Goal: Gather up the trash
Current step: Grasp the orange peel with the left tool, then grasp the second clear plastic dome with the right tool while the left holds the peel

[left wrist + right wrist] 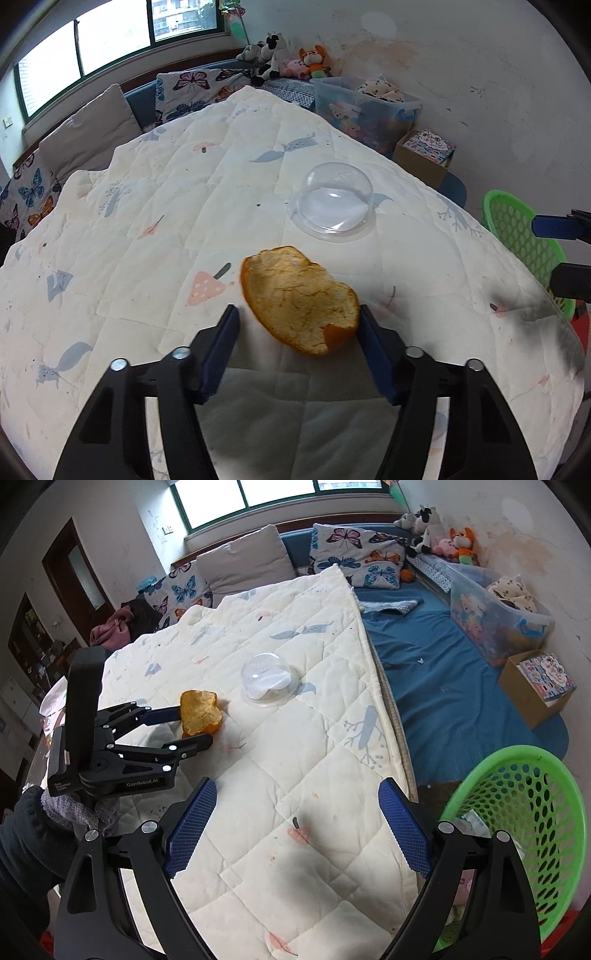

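With the left gripper (298, 317) closing round the orange peel (300, 300), one pad touching its edge and the other not quite, the pickup is under way. Beyond lies a clear dome lid (334, 201). Next: clamp, lift, carry to the green basket (532, 823) beside the open, empty right gripper (297, 797).

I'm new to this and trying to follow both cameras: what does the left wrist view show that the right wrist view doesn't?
Only the left wrist view shows the pith side of the orange peel up close between the left claw fingers. Only the right wrist view shows trash inside the green basket and the blue sheet. Both show the peel, clear dome lid, and quilt.
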A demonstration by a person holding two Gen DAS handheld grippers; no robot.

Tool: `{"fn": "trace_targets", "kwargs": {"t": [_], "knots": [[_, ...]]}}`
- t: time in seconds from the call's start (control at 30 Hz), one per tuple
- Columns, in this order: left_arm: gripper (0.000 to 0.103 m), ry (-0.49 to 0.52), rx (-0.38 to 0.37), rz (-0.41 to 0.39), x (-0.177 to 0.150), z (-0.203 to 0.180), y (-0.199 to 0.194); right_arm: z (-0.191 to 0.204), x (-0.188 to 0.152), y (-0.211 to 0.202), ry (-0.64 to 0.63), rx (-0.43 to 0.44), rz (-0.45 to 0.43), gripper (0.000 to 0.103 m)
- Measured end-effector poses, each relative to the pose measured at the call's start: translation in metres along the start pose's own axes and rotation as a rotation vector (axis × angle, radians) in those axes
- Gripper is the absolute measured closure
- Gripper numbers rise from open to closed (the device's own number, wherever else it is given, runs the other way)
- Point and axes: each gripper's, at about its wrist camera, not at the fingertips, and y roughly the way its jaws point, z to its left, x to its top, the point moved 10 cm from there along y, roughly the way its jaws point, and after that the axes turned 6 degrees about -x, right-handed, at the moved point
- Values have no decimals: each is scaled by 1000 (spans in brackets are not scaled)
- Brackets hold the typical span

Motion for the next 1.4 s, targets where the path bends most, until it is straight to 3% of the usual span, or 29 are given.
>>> {"fn": "trace_targets", "kwargs": {"t": [0.23,0.37,0.77,1.1,1.4], "knots": [[68,-21,-26,-24,3,0,-10,4,2,5,-11,2,4,14],[73,-52,-27,-39,2,7,-20,10,6,9,-26,3,2,14],[77,-154,-39,-77,-15,32,-61,39,35,46,-77,7,-11,15],[79,-210,-42,-82,-36,50,-85,48,72,92,-68,-27,-9,23],[79,-232,-47,-83,-46,56,-93,52,85,119,-80,-60,6,34]]}}
